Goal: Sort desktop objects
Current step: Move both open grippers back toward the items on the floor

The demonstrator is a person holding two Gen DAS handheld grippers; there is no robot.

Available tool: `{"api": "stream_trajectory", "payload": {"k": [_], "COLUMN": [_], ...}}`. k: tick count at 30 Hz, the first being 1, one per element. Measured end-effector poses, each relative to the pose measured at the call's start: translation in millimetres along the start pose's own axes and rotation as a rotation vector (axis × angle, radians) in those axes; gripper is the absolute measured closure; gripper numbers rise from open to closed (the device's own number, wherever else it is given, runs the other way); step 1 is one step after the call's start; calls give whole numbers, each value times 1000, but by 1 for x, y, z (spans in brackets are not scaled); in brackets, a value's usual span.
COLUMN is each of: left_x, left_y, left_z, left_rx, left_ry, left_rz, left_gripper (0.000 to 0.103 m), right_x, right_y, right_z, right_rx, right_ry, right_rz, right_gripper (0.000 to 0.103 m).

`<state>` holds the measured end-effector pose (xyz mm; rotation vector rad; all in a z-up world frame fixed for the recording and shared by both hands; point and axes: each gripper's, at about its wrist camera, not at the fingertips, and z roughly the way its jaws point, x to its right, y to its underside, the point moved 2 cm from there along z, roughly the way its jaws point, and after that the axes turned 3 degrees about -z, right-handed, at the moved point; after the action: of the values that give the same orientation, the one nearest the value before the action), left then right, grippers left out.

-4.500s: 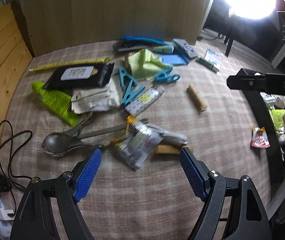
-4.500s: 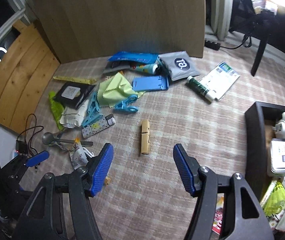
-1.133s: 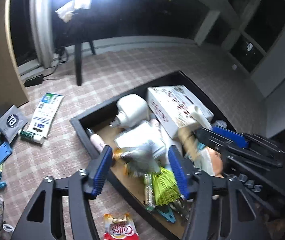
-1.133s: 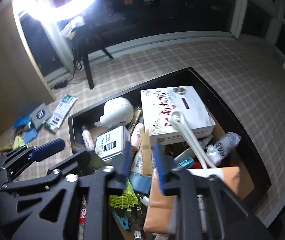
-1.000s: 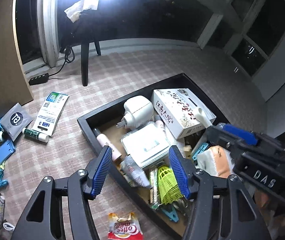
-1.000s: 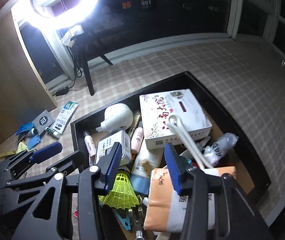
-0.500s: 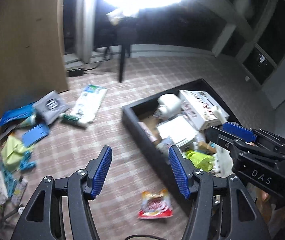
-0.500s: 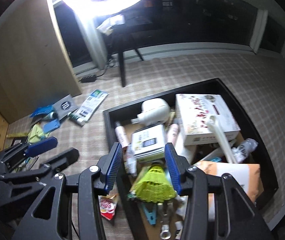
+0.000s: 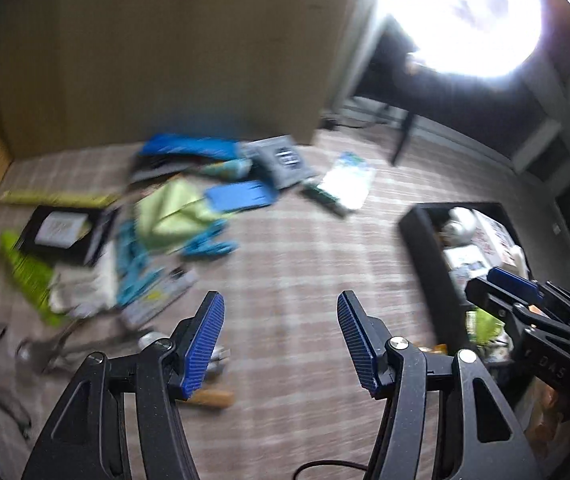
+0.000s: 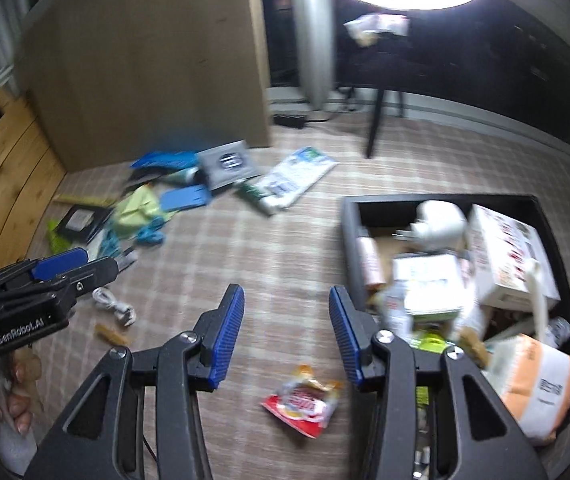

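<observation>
Desktop objects (image 9: 173,216) remained largely scattered on the checked cloth (image 10: 277,248); black tray (image 10: 350,240) already crowded; left gripper (image 9: 281,340) and right gripper (image 10: 285,332) both released, empty

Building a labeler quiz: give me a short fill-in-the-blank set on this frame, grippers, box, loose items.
1. Both the left gripper and right gripper are ____, with nothing between the pads.
2. The red snack packet lies on the checked cloth, ____ the black box.
3. The white charger sits ____ the black box.
4. The folding phone stand beside the green cloth is coloured ____.

Missing words: open; outside; inside; blue
</observation>
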<state>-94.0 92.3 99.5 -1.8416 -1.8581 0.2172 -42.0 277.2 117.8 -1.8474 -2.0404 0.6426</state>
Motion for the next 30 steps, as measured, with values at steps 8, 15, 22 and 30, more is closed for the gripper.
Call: {"api": "stream_trajectory", "payload": {"k": [8, 15, 22, 30], "left_x": [-80, -115, -112, -112], "left_y": [23, 47, 76, 88], "left_z": [-7, -1, 17, 27], "left_rx": [-6, -50, -100, -87], "left_ry": [-89, -109, -98, -104], "left_rz": [-201, -289, -329, -422], "left_gripper": [47, 48, 48, 53], "right_x": [-60, -101, -142, -184], "right_y": [-5, -1, 7, 12], "right_z": [26, 50, 81, 120], "right_rx": [-50, -107, -186, -286], "right_ry": [-96, -159, -220, -272], "right_rz": [-163, -285, -421, -621], "right_gripper": [59, 59, 59, 61]}}
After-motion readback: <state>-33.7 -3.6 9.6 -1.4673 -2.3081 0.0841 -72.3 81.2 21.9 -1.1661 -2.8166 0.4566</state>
